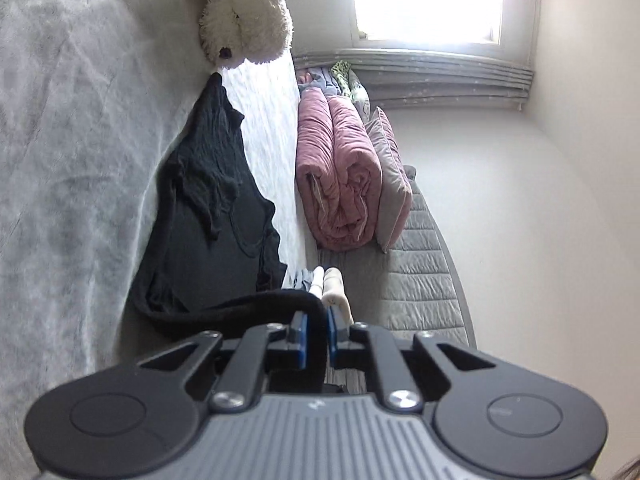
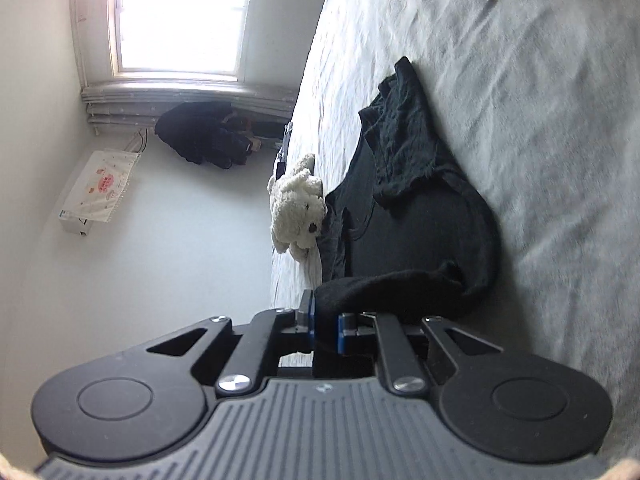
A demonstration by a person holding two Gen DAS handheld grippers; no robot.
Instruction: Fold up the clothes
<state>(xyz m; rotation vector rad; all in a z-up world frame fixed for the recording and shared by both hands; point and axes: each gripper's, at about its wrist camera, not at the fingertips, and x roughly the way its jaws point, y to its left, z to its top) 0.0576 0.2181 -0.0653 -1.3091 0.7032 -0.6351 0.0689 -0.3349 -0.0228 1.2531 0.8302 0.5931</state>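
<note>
A black garment point(image 1: 208, 208) lies crumpled on the pale grey bedspread point(image 1: 72, 160). Both views are rolled sideways. My left gripper point(image 1: 316, 320) is shut on a near edge of the black garment, and the cloth runs between its blue pads point(image 1: 301, 340). In the right wrist view the same black garment point(image 2: 420, 208) stretches away over the bedspread point(image 2: 520, 100). My right gripper point(image 2: 325, 320) is shut on another near edge of it, a thick fold pinched between the blue pads point(image 2: 343, 334).
A white plush dog point(image 1: 248, 20) point(image 2: 298, 208) sits by the garment's far end. A rolled pink quilt point(image 1: 336, 172) and pillows point(image 1: 390, 176) rest against the grey quilted headboard point(image 1: 424, 272). A bright window point(image 1: 424, 0) is in the far wall. Dark clothes point(image 2: 204, 132) are piled beneath the window.
</note>
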